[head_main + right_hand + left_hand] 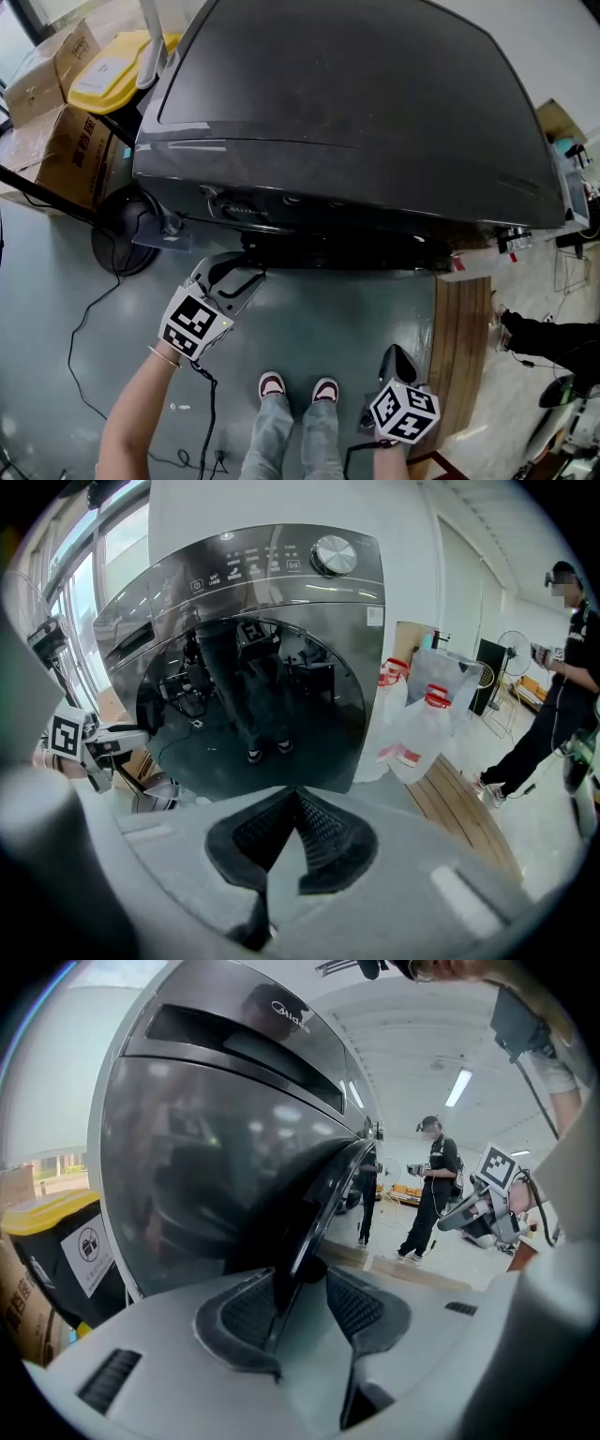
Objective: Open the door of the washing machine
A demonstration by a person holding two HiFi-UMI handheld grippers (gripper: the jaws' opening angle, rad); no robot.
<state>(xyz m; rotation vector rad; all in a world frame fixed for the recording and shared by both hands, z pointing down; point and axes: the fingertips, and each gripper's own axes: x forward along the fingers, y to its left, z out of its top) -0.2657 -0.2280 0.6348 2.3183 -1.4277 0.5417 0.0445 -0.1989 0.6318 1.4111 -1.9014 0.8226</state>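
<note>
Grey washer (356,103), one door (319,1194), left gripper (234,274), right gripper (397,360)

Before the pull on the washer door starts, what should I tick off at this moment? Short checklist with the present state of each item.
1. Door edge between the jaws of the left gripper: ok; it lies against one pad.
2. Jaws clamped on that edge: not ok; the other pad stands clear of it.
3. Right gripper empty and held back from the washing machine: ok; its jaws are together on nothing.
4. Latch released: cannot tell.
5. Room for the swing: cannot tell; the person's shoes stand in front of the door, and white bags sit beside the machine.
</note>
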